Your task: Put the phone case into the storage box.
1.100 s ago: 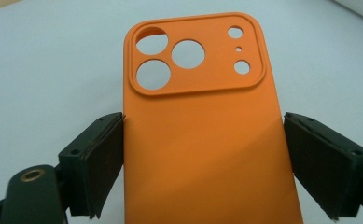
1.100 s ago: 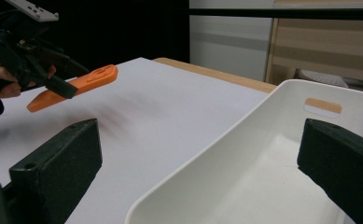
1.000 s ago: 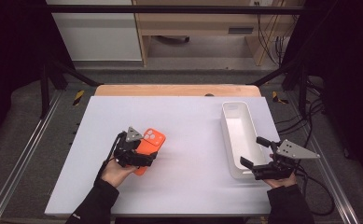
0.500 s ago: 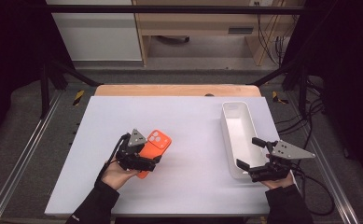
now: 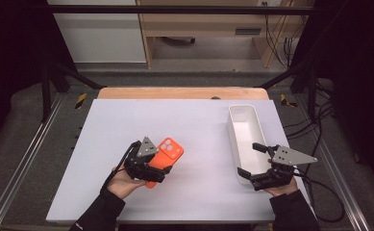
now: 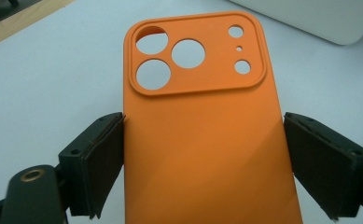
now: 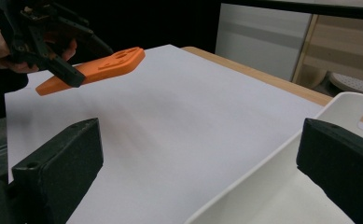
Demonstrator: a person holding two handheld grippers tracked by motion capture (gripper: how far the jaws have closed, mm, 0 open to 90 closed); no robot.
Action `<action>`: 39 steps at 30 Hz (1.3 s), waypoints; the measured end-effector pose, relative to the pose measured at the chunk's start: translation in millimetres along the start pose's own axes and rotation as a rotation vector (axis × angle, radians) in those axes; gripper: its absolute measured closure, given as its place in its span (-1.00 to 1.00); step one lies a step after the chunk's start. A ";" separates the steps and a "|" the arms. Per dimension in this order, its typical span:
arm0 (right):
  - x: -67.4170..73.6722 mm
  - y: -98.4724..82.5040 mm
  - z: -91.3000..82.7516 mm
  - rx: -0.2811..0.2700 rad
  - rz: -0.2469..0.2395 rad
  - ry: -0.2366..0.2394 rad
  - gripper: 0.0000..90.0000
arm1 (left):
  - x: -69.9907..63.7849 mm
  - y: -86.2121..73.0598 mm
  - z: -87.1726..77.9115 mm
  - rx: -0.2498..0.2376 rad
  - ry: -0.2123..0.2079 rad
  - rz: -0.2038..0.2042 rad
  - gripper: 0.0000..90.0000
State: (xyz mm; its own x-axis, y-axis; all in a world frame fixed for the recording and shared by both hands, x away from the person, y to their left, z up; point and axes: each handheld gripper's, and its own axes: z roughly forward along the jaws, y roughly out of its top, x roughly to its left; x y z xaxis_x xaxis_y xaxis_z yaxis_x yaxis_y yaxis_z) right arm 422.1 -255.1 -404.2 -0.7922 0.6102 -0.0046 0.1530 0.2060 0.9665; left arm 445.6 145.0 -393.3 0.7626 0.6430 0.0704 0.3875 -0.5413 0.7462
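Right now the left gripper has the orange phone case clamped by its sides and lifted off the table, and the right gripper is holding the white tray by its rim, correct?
Not quite. The right gripper holds nothing: the right gripper view shows its jaws wide open, astride the near end of the white tray without touching it. The rest stands: the left gripper clamps the orange phone case by its sides, lifted off the table.

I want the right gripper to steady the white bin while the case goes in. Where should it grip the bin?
Grip the white bin by its long side wall near the close end, coming from above with one jaw inside and one outside. The wall is thin and upright and the bin is open-topped. The right gripper already stands open at that corner.
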 end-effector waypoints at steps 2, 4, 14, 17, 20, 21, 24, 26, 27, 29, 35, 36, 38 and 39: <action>2.0 0.8 2.0 0.007 -0.008 0.007 -0.98 | -1.9 0.8 -0.2 0.000 -0.004 0.009 -0.69; 4.3 1.6 4.7 0.015 -0.023 0.010 -0.98 | -4.3 1.8 -0.5 0.002 -0.009 0.020 -0.69; 17.3 10.8 16.3 0.046 -0.116 0.048 -0.97 | -18.0 8.4 -3.4 -0.003 -0.034 0.077 -0.68; 21.7 13.9 20.7 0.054 -0.136 0.062 -0.94 | -22.3 10.1 -4.4 -0.006 -0.049 0.097 -0.68; 25.5 16.4 26.4 0.064 -0.162 0.073 -0.94 | -27.1 11.7 -5.0 -0.001 -0.052 0.123 -0.68; 27.0 17.1 28.1 0.070 -0.169 0.079 -0.94 | -28.2 12.1 -5.3 -0.001 -0.055 0.129 -0.68; 31.4 18.6 33.1 0.087 -0.188 0.094 -0.94 | -30.8 13.5 -6.2 0.004 -0.061 0.153 -0.68; 33.7 18.9 36.0 0.095 -0.198 0.105 -0.94 | -32.3 14.5 -6.7 0.004 -0.061 0.166 -0.68; 34.6 19.1 37.4 0.099 -0.206 0.109 -0.94 | -32.9 15.1 -6.9 0.004 -0.065 0.171 -0.68; 36.7 20.1 40.5 0.104 -0.214 0.122 -0.94 | -34.2 16.0 -7.1 0.004 -0.065 0.181 -0.68; 44.0 26.9 49.3 0.123 -0.257 0.168 -0.93 | -37.9 18.0 -6.4 0.011 -0.067 0.229 -0.68; 44.9 27.9 50.6 0.126 -0.269 0.170 -0.93 | -38.2 18.5 -6.7 0.009 -0.070 0.236 -0.68; 47.1 30.2 53.5 0.136 -0.285 0.177 -0.93 | -38.8 19.9 -7.7 0.006 -0.071 0.255 -0.68; 48.1 31.6 55.0 0.141 -0.290 0.182 -0.94 | -38.9 20.2 -8.2 0.005 -0.071 0.262 -0.68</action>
State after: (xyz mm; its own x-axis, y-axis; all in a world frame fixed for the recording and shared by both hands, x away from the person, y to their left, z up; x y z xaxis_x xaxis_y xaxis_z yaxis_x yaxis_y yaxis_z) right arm 421.3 -177.1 -388.1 -0.9046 0.3678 -0.2155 -0.0236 0.4616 0.8868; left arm 419.5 113.4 -375.5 0.8715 0.4414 0.2137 0.1748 -0.6867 0.7056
